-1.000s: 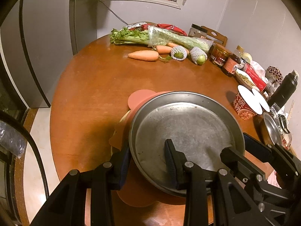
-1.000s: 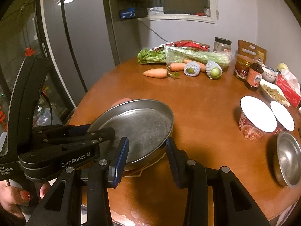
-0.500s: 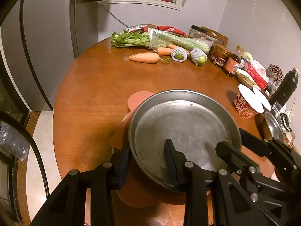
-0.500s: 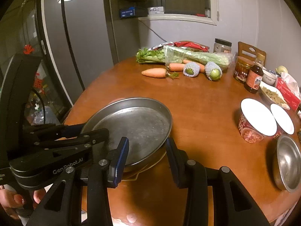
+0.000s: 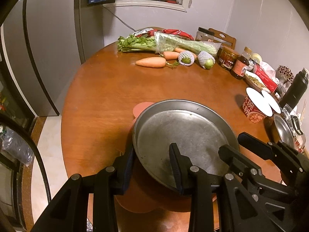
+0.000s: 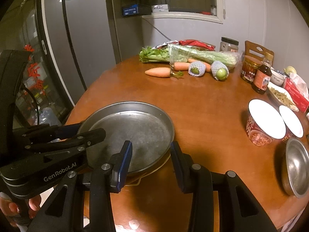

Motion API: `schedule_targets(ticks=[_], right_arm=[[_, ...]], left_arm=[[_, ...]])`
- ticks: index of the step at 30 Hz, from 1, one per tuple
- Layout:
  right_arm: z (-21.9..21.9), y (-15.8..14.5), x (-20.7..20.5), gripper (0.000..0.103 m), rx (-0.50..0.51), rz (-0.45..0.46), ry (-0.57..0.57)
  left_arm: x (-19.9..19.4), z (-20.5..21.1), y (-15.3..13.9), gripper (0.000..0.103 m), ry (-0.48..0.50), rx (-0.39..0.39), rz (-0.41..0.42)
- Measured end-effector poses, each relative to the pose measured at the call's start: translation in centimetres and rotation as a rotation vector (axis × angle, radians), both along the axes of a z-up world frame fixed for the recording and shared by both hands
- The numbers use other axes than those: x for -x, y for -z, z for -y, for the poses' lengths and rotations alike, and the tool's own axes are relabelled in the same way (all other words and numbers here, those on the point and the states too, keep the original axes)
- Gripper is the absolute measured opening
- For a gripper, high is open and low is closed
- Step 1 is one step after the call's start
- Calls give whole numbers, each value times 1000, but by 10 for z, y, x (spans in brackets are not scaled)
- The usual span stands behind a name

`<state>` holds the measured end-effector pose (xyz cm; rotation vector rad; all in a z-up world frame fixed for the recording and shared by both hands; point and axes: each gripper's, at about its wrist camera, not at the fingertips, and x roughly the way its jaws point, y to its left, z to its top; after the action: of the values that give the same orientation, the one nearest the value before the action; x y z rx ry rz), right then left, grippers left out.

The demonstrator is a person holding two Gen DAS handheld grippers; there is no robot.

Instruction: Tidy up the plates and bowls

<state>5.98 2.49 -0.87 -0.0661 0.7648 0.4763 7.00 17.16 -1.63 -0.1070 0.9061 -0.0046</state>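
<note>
Both grippers, left (image 5: pixel 152 166) and right (image 6: pixel 151 162), stay clamped on the steel plate's (image 5: pixel 183 135) near rim (barely shifted), apparently mid-placement.

Round wooden table (image 5: pixel 108 89), grey wall (image 5: pixel 241 9), window sill (image 6: pixel 183 16), pale floor (image 5: pixel 48 135), wooden chair (image 6: pixel 258 51), dim light

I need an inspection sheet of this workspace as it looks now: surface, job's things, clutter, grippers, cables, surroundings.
Surface: round brown wooden table, partly bare.
Job's things: large round grey metal plate over an orange mat; small steel bowl at the right edge.
Clutter: carrots, celery, net-wrapped green fruits, jars, sauce bottle, two instant noodle cups.
Grippers: left gripper and right gripper each straddle the plate's rim; contact unclear.
Cables: one runs down the wall below the window.
Surroundings: grey refrigerator, wooden chair back.
</note>
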Motion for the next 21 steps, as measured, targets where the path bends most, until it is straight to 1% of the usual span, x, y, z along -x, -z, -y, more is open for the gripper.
schedule_targets(ticks=[9,12,16,21], right_arm=[[1,-1,1,43,-5,-5,-7],[2,-1,0,43,-13,-11,-9],[5,-3,0,43,-40,-22,-14],[7,-5,1,43,-51,-19,-16]], left_arm=[[4,-3,-1,38,-7,19,7],[5,-3,-3,40,-7,27,8],[8,-3,-8,50,-15,16,22],[10,-6,-11,51,-32,9,24]])
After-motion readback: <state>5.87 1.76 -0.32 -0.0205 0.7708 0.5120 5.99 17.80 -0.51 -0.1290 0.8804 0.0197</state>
